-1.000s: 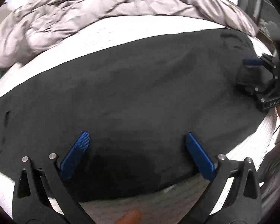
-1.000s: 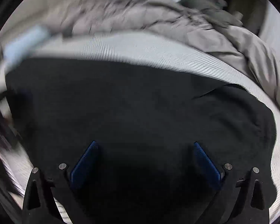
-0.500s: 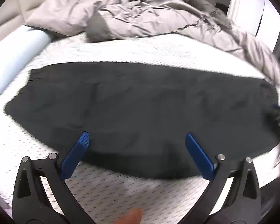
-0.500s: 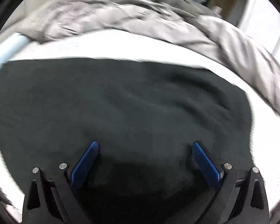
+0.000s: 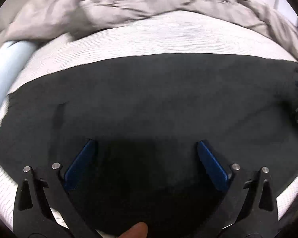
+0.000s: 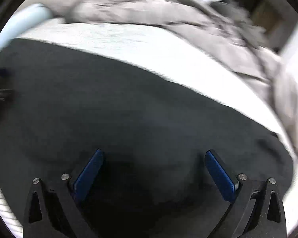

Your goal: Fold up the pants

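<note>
Here the left gripper (image 5: 145, 158) and right gripper (image 6: 154, 168) both hang spread wide and empty over the dark pants (image 5: 149, 99) — long axis running left-right across each frame on the white mattress (image 5: 159, 37).

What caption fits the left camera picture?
Open left gripper over dark pants spread on a white bed.

Both views are taken close above the pants (image 5: 149, 103), angled down and toward the duvet (image 5: 119, 10) beyond. Pants (image 6: 129, 109), duvet (image 6: 149, 11) and sheet (image 5: 159, 35) are shared.
</note>
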`<action>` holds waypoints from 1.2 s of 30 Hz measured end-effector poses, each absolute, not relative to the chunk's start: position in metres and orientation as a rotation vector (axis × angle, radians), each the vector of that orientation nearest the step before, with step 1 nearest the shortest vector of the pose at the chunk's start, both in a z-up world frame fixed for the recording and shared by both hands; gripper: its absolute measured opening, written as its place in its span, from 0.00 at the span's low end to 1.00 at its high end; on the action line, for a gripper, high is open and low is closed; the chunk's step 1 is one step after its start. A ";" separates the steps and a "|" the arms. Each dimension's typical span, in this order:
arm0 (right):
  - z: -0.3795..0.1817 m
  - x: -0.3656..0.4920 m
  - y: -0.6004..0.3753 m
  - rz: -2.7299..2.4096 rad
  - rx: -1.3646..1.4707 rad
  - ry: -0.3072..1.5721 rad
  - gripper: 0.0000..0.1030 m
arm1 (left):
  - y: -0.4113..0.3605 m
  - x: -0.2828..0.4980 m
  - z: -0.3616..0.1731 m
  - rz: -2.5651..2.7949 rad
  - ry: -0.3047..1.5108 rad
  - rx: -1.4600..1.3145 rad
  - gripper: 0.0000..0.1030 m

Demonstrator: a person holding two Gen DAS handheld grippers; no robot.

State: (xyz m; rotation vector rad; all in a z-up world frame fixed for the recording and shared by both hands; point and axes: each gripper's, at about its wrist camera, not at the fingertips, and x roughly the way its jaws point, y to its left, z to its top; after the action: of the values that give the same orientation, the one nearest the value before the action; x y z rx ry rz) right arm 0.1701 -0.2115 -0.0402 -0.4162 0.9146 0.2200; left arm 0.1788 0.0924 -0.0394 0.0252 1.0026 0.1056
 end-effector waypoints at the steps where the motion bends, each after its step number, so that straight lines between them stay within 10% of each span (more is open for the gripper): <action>1: -0.041 0.177 -0.231 0.165 -0.385 0.930 1.00 | 0.107 0.171 -0.042 0.131 0.996 0.010 1.00; 16: -0.034 0.181 -0.163 0.548 -0.228 0.996 1.00 | 0.018 0.205 -0.034 -0.063 1.003 0.144 1.00; 27: -0.043 0.240 -0.230 0.078 -0.255 0.937 1.00 | 0.106 0.205 -0.038 0.272 1.011 -0.039 0.99; 36: -0.019 0.213 -0.219 0.280 -0.249 0.924 1.00 | -0.012 0.247 -0.022 -0.028 0.994 -0.001 0.99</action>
State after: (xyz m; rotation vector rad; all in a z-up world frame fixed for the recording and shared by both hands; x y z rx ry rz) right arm 0.2126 -0.2186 -0.0185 -0.2488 0.9238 0.2804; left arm 0.2470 -0.0121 -0.0216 -0.0014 0.9939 -0.0278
